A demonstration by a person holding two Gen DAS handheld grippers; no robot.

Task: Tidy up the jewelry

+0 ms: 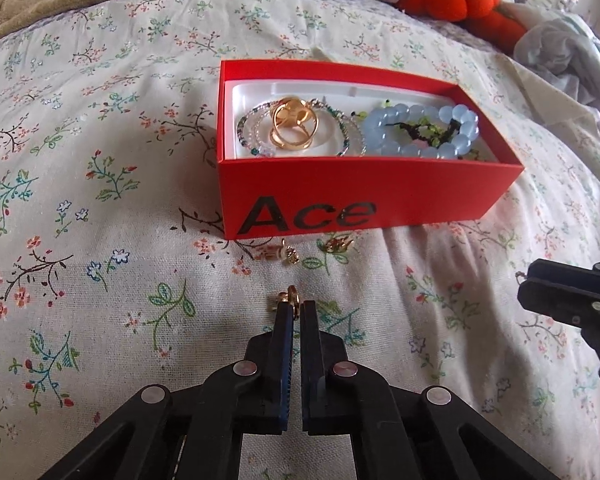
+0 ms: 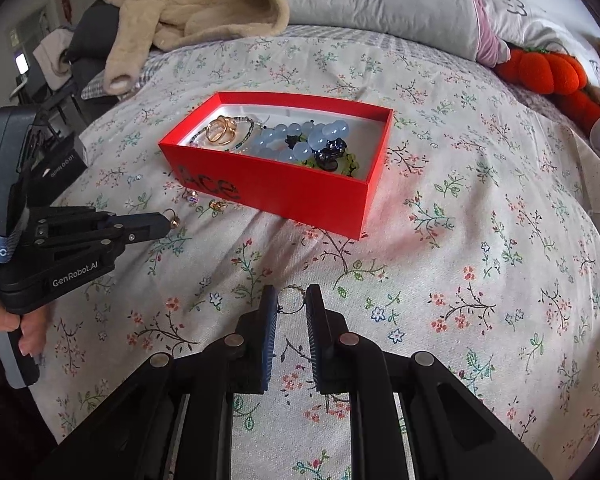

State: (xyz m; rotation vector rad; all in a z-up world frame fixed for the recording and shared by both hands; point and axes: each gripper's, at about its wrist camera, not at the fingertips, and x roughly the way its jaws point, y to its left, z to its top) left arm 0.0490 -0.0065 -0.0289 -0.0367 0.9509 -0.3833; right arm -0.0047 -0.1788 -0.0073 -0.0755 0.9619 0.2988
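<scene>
Red box mid-bed already holds bracelets and gold rings; left gripper pinches a gold ring, right gripper straddles, part-open, a thin ring; two charms remain beside the box's front wall.

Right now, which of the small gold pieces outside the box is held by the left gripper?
The nearest gold earring, pinched at the left gripper tips. The other two pieces lie loose against the red box.
</scene>
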